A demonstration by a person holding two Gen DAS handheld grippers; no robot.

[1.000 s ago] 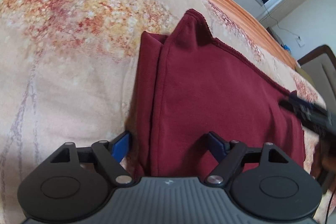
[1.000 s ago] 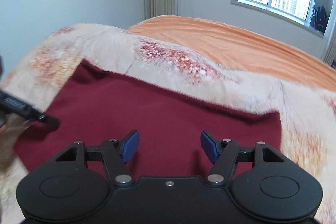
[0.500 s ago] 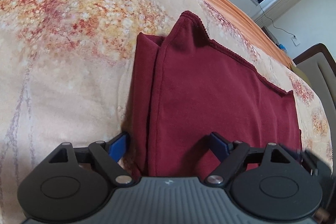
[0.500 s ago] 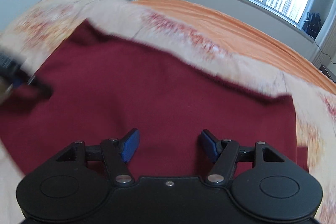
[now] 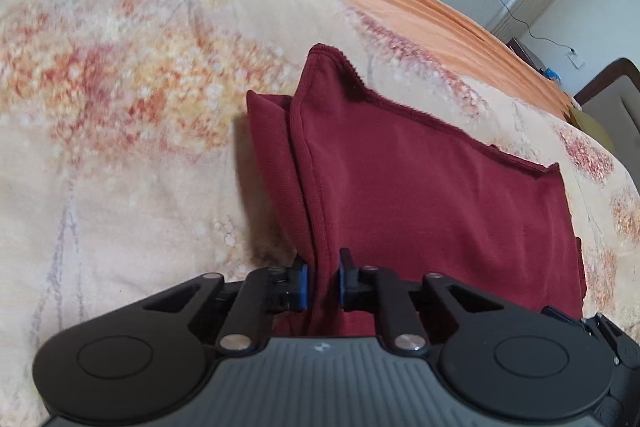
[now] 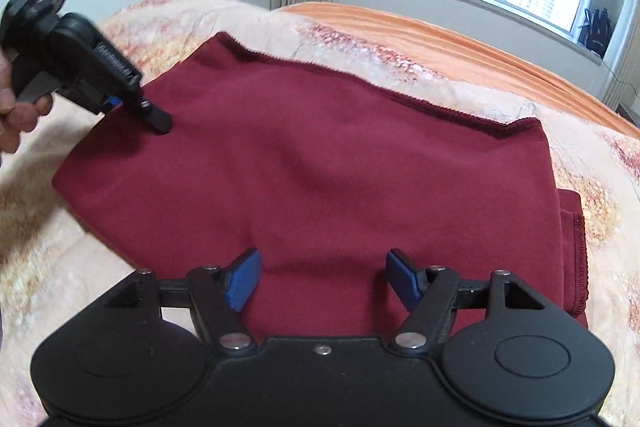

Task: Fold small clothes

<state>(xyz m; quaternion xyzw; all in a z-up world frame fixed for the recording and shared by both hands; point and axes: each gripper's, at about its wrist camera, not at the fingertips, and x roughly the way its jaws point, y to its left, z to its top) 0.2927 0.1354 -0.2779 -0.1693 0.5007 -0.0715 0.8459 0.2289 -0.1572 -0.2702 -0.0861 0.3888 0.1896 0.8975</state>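
Dark red garment [image 5: 420, 195] lies partly folded on the bed's floral blanket [image 5: 120, 107], doubled left edge pinched between the left tongs [image 5: 323, 281]. Right tongs [image 6: 322, 279] hover spread over its near edge, holding nothing. Risk: the left pinch sits right at the fabric edge, so lifting one-handed could slip a layer out or drag the fold askew.
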